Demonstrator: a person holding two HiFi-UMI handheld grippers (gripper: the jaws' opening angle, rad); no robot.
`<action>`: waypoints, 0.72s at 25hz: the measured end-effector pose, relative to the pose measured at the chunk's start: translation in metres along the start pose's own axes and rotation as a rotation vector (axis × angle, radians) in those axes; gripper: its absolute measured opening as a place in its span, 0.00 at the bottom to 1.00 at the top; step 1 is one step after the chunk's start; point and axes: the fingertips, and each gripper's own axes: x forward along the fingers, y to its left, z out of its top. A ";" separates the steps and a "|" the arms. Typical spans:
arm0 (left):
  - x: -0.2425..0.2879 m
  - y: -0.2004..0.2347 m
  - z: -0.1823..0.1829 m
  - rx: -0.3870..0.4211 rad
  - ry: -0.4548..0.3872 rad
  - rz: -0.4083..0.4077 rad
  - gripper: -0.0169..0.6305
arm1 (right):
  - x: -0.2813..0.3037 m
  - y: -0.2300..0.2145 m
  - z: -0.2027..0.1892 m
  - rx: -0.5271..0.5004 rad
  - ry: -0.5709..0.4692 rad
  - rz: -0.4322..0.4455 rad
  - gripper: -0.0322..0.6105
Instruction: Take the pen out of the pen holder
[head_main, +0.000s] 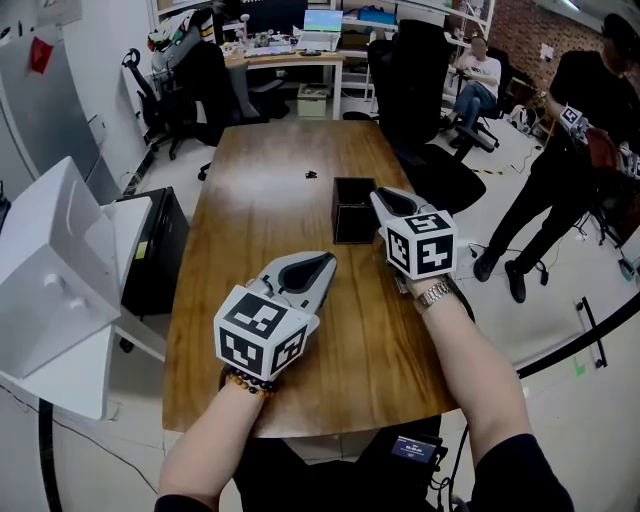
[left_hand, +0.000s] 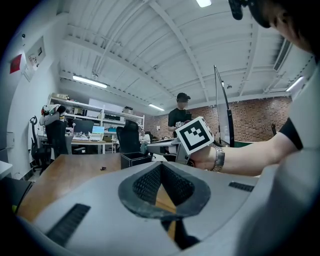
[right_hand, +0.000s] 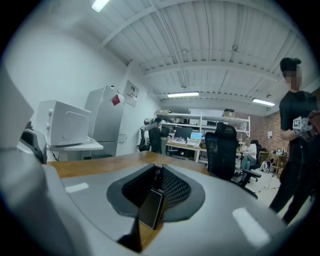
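Pen holder: a black square box (head_main: 352, 208) on the tabletop (head_main: 270, 210), at 1 o'clock from our left gripper (head_main: 328, 261).
Right gripper (head_main: 381, 197): at the holder's 3 o'clock rim. The fingers are clenched at the tip on a small dark end we take for the pen (right_hand: 157, 173), though little of it shows.
Left gripper: at the holder's 7 o'clock, apart from it; fingers clenched, nothing in them.
Step in hand: the lift-out, we judge.
Doing it well: we should pull straight up so the pen clears the rim without dragging the holder. The left fingers could steady its wall if it rises.
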 end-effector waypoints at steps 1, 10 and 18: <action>-0.003 -0.001 0.002 0.004 -0.003 0.003 0.03 | -0.005 0.001 0.006 -0.003 -0.017 -0.002 0.12; -0.034 -0.022 0.022 0.042 -0.036 0.021 0.03 | -0.073 0.020 0.059 -0.031 -0.178 -0.005 0.12; -0.070 -0.050 0.036 0.076 -0.070 0.022 0.03 | -0.153 0.052 0.083 -0.050 -0.273 0.019 0.12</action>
